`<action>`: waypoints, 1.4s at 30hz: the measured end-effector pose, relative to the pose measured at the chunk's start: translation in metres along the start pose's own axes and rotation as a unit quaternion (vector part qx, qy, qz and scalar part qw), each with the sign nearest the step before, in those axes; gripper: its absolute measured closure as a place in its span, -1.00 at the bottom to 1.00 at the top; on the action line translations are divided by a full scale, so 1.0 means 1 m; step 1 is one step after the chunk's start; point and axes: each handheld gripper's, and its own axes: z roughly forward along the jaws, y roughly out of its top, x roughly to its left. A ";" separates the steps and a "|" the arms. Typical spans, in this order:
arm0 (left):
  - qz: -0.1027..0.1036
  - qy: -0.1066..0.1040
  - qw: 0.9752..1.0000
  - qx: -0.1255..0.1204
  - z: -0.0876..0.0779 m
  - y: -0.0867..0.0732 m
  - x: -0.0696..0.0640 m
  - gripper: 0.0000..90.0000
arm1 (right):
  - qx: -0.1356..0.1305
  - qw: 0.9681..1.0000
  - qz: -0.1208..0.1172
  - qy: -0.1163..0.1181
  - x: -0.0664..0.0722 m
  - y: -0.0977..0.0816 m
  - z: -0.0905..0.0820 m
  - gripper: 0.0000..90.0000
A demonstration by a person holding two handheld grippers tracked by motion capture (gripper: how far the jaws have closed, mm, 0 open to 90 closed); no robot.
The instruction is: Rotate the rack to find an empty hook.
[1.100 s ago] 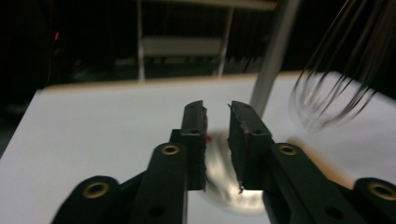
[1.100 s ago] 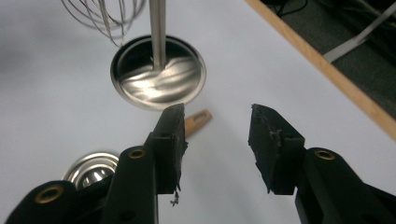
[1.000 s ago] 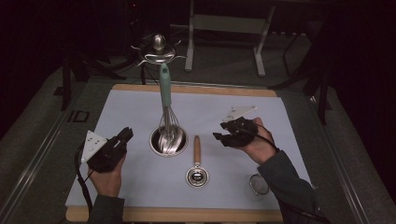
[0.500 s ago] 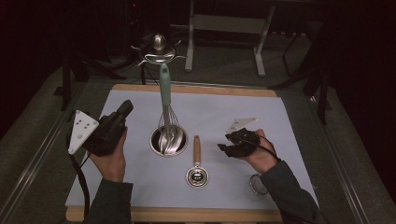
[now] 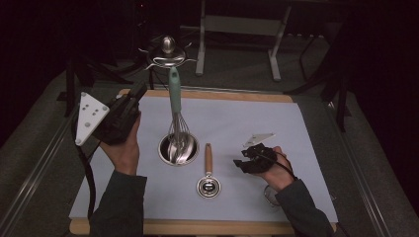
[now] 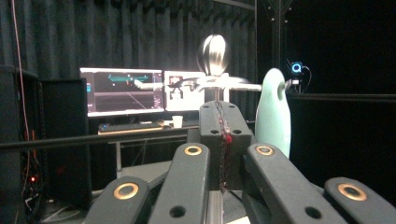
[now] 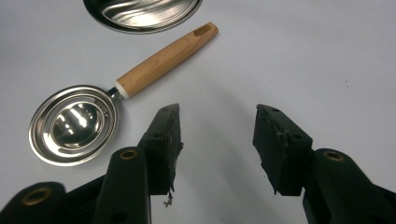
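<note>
With my left gripper [image 5: 129,106] clenched empty near the table's left edge and my right gripper [image 7: 215,140] released above the mat, I judge the wooden-handled measuring spoon [image 7: 109,107], mid-table toward the near edge, my next grasp.

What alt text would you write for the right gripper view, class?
The right gripper, jaws open and empty, points down at the white mat. A wooden-handled scoop lies just left of the jaws, with the bowl's rim beyond it.
</note>
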 end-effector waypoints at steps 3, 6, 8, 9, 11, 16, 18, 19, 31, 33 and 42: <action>0.006 0.000 1.000 0.000 0.005 0.004 -0.001 1.00 | 0.001 1.000 0.002 0.001 -0.001 -0.002 0.000 0.13; 0.012 0.000 1.000 0.002 0.009 0.007 -0.002 1.00 | 0.001 1.000 0.006 0.001 -0.002 -0.003 0.000 0.14; 0.012 0.000 1.000 0.002 0.011 0.008 -0.001 1.00 | 0.001 1.000 0.005 0.001 -0.002 -0.004 0.000 0.14; 0.013 0.000 1.000 0.003 0.012 0.008 -0.001 1.00 | 0.001 1.000 0.004 0.001 -0.003 -0.005 0.000 0.13; 0.014 0.001 1.000 0.005 0.013 0.009 -0.001 1.00 | 0.001 1.000 0.008 0.001 -0.004 -0.005 0.000 0.14; 0.017 0.007 1.000 0.012 0.017 0.008 0.003 1.00 | 0.000 1.000 0.011 0.002 -0.005 -0.008 0.001 0.14; 0.020 0.011 1.000 0.013 0.018 0.007 0.005 1.00 | -0.001 1.000 0.012 0.002 -0.005 -0.008 0.001 0.13; 0.020 0.009 1.000 0.012 0.018 0.007 0.007 1.00 | -0.001 1.000 0.012 0.002 -0.005 -0.008 0.001 0.13; 0.020 0.023 0.999 0.021 0.025 0.008 0.019 1.00 | 0.001 1.000 0.015 0.002 -0.006 -0.011 0.001 0.13; 0.022 0.025 0.999 0.023 0.027 0.008 0.021 1.00 | 0.002 1.000 0.017 0.002 -0.007 -0.011 0.002 0.14; 0.020 0.030 0.999 0.028 0.033 0.008 0.027 1.00 | 0.003 1.000 0.018 0.002 -0.008 -0.013 0.002 0.14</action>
